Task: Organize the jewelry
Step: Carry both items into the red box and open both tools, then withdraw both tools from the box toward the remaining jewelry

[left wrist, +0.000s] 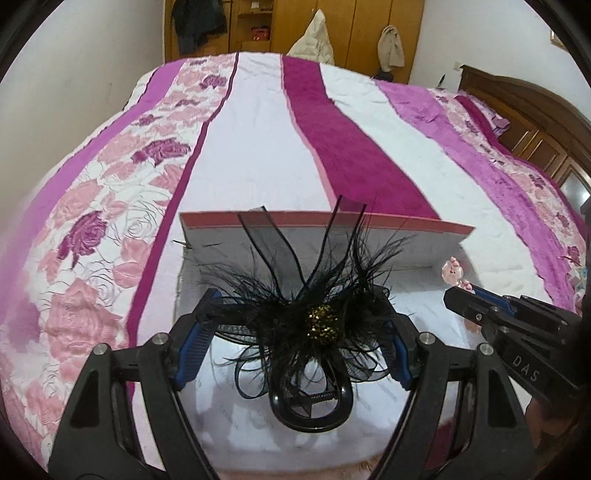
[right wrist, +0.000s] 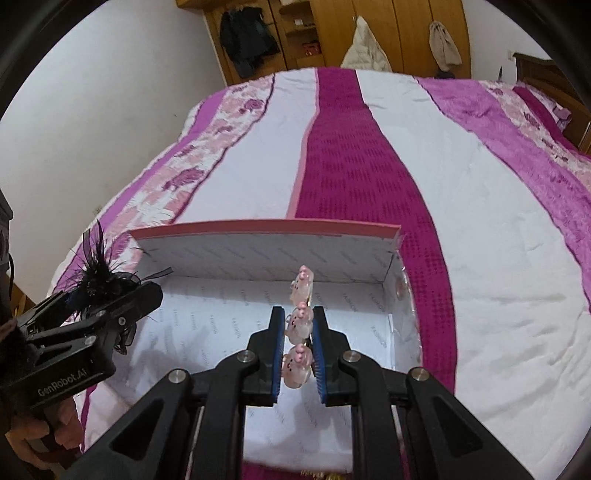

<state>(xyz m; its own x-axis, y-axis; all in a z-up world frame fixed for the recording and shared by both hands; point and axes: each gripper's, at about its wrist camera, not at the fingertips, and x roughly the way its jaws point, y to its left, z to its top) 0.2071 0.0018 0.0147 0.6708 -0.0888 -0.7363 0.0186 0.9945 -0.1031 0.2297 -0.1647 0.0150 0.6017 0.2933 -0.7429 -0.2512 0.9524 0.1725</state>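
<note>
My left gripper (left wrist: pixel 297 306) is shut on a black feather hair clip (left wrist: pixel 314 325) with a gold sequin centre, held above the open pink-rimmed box (left wrist: pixel 325 219). My right gripper (right wrist: pixel 299 314) is shut on a pink hair clip (right wrist: pixel 298 332) bearing three little pink figures, held over the box's white paper lining (right wrist: pixel 207 325). The right gripper also shows at the right of the left wrist view (left wrist: pixel 480 310), the pink clip (left wrist: pixel 453 272) sticking out of it. The left gripper shows at the left of the right wrist view (right wrist: pixel 110 299) with the feather clip (right wrist: pixel 98 273).
The box lies on a bed with a pink, magenta and white striped quilt (left wrist: pixel 258 140). A wooden wardrobe (right wrist: pixel 369 33) with hanging clothes stands behind the bed. A wooden headboard (left wrist: pixel 524 107) is at the right. A white wall (right wrist: pixel 92 92) is on the left.
</note>
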